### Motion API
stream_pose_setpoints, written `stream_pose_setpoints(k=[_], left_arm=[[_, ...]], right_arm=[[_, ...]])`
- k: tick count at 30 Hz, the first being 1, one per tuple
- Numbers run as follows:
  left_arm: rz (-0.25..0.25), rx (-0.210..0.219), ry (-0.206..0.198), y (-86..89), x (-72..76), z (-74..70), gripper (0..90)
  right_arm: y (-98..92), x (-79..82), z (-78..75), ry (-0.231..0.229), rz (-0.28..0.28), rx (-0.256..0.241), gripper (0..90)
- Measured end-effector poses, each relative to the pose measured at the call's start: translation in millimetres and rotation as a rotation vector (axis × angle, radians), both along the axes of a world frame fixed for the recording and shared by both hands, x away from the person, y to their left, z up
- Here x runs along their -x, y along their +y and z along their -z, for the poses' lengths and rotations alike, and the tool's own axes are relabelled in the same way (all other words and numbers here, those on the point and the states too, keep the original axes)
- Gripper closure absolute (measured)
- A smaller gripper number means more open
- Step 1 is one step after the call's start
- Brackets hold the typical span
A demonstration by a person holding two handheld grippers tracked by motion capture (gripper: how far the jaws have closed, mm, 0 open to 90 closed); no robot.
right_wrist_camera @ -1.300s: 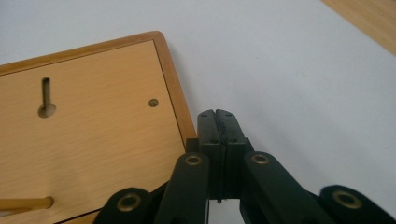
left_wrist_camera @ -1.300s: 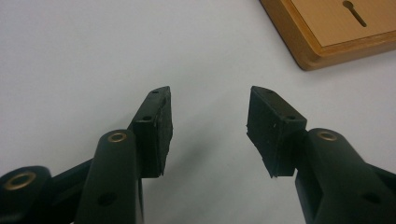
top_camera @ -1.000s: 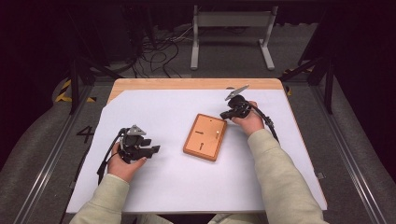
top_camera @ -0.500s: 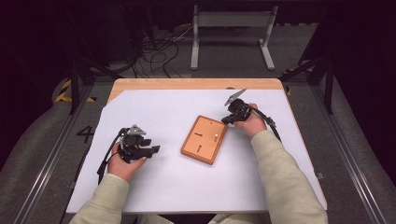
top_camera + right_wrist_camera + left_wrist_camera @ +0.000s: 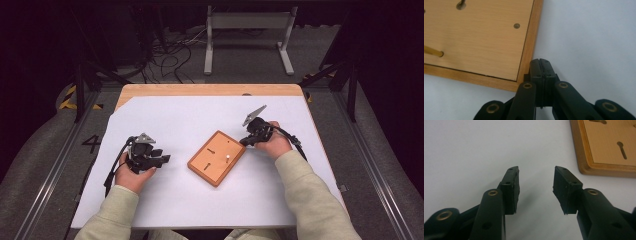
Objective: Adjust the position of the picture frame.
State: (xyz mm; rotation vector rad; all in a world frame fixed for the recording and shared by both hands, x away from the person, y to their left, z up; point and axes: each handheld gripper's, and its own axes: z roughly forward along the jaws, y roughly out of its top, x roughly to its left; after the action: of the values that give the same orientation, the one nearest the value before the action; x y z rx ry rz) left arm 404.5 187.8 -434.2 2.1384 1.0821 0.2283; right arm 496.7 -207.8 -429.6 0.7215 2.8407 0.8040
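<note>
Wooden board (image 5: 217,157) lay flat near the middle of the white worktop (image 5: 200,200), turned diagonally, corners toward 12, 3, 6 and 9 o'clock. Its raised rim framed a lighter panel with keyhole slots (image 5: 621,148); a small pale peg (image 5: 227,158) stood on the panel toward the 3 o'clock side, seen as a yellowish rod (image 5: 432,51) in the right gripper view. A small screw head (image 5: 517,25) sat in the panel near the rim. Right gripper (image 5: 246,141) was at 2 o'clock of the board, tip right at the board's upper right edge; in its own view the right gripper (image 5: 540,65) had fingers pressed together with nothing between them, tip just beside the rim near a corner, whether touching the wood could not be told. Grey three-cornered plate (image 5: 254,114) stuck up at 12 o'clock of that gripper, cable trailing toward 4 o'clock past the hand. Left gripper (image 5: 164,159) rested at 9 o'clock of the board, apart from it, pointing toward 3 o'clock; in its own view the left gripper (image 5: 536,182) had fingers (image 5: 511,185) spread apart over bare white surface, empty, board corner at 2 o'clock of the tips. Both sleeves came in from 6 o'clock. Bare wood strip of the worktop showed at 12 o'clock.
</note>
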Motion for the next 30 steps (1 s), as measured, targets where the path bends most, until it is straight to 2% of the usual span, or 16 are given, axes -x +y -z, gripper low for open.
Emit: stream_pose_setpoints(k=[5,10,12,15,17,19,20,21,23,27,30], left_arm=[[0.007,0.022,0.019,0.5,1.0,-0.5,64.9],[0.031,0.019,0.030,0.6,1.0,-0.8,72.9],[0.038,0.027,0.046,-0.3,2.2,-1.4,77.0],[0.057,0.021,0.047,-1.6,4.5,-3.6,83.2],[0.087,0.047,0.070,-2.2,6.8,-6.1,86.2],[0.118,0.095,0.092,-3.4,9.3,-9.6,87.7],[0.118,0.095,0.092,-3.4,9.3,-9.6,89.2],[0.156,0.090,0.096,-8.2,12.4,-13.7,89.6],[0.195,0.037,0.099,-14.3,14.4,-15.4,89.8],[0.242,-0.029,0.142,-27.1,16.7,-13.2,89.9],[0.271,-0.053,0.179,-34.2,17.1,-10.3,89.9]], right_arm=[[-0.1,19.9,-2.2,-0.001,-0.023,0.028,90.0],[3.0,41.8,-5.4,-0.015,-0.062,0.035,90.0],[4.1,47.5,-6.6,-0.033,-0.053,0.045,90.0],[4.1,52.9,-7.1,-0.058,-0.030,0.045,90.0],[2.3,57.7,-8.8,-0.082,-0.002,0.032,90.0],[-1.3,64.1,-13.3,-0.102,0.014,-0.009,90.0],[-2.1,66.4,-15.8,-0.104,0.015,-0.018,90.0],[-2.8,69.3,-20.2,-0.114,0.005,-0.007,90.0],[-5.6,74.0,-28.3,-0.134,0.015,-0.031,90.0],[-8.3,81.0,-37.5,-0.157,0.011,-0.048,90.0],[-11.6,84.0,-39.3,-0.160,0.014,-0.055,90.0]])
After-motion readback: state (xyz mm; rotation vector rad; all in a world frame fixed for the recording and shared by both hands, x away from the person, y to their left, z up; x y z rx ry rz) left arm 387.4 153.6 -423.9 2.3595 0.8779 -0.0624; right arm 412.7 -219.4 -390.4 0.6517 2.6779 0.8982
